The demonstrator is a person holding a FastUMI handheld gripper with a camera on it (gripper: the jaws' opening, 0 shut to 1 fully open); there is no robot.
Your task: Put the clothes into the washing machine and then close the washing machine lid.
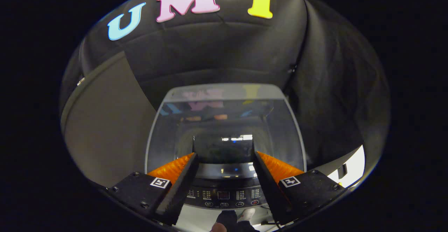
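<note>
1. The gripper hangs above the grey top-loading washing machine. Its two fingers are spread wide apart and hold nothing.
2. The machine's tinted glass lid with a pale frame lies flat and looks closed. It reflects the booth above it, and no clothes can be made out through the glass, so whether they are inside cannot be told.
3. Just nearer than the lid, between the fingers, sits the dark control panel with small round buttons and a display.
4. Judging by the flat lid, the closing step seems done or nearly so. If a final press is needed, it is best made with the fingers kept spread, pushing straight down on the front edge of the frame and not on the glass or the buttons.
5. A lift away should go straight up, clear of the panel.
6. Around the machine hangs the black cloth wall. A plain grey board stands to one side, and a white patch of floor or fixture shows on the other.
</note>
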